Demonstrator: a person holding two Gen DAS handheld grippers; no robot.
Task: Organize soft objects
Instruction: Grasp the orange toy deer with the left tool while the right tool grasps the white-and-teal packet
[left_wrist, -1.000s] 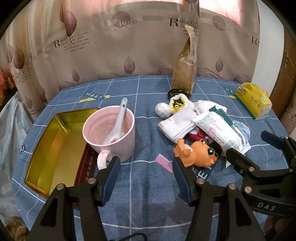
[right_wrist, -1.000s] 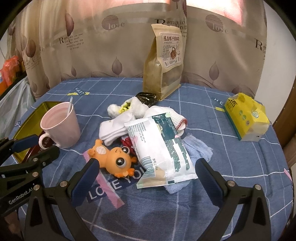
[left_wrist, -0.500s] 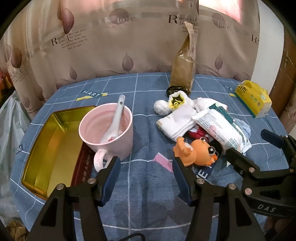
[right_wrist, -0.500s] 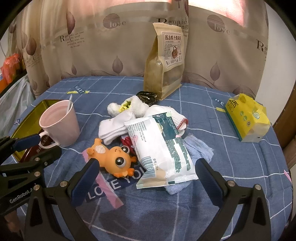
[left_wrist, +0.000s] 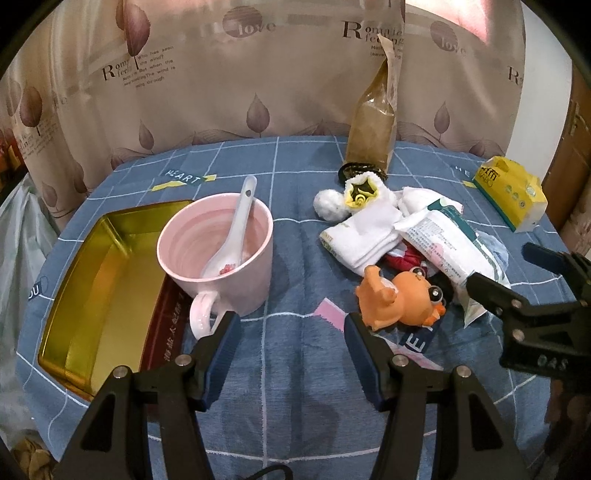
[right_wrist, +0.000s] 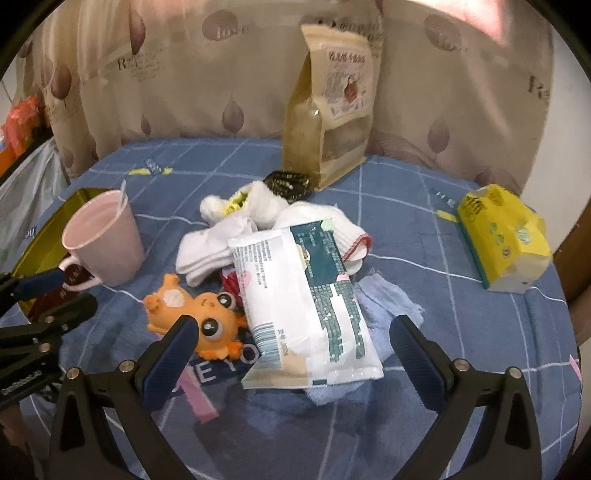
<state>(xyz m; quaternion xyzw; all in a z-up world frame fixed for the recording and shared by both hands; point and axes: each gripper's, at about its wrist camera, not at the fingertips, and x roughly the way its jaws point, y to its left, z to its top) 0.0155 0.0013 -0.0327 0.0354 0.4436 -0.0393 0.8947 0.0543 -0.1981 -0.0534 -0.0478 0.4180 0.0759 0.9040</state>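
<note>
A pile of soft things lies mid-table: an orange plush toy (left_wrist: 400, 301) (right_wrist: 195, 315), folded white socks (left_wrist: 364, 236) (right_wrist: 207, 253), a white fluffy item with a yellow centre (left_wrist: 354, 194), a white wipes pack (right_wrist: 306, 306) (left_wrist: 443, 247) and a light blue cloth (right_wrist: 388, 299) under it. My left gripper (left_wrist: 291, 332) is open and empty, between the pink mug and the plush toy. My right gripper (right_wrist: 295, 339) is open and empty, just short of the wipes pack, with its left finger in front of the plush toy.
A pink mug (left_wrist: 218, 254) (right_wrist: 103, 243) with a white spoon stands beside an open gold tin (left_wrist: 88, 280). A brown snack pouch (right_wrist: 328, 114) stands at the back. A yellow tissue pack (right_wrist: 502, 236) lies at the right. The curtain hangs behind the round table.
Both grippers have moved forward and lower toward the pile. The right gripper is now close over the wipes pack and plush toy. Nothing was grasped.
</note>
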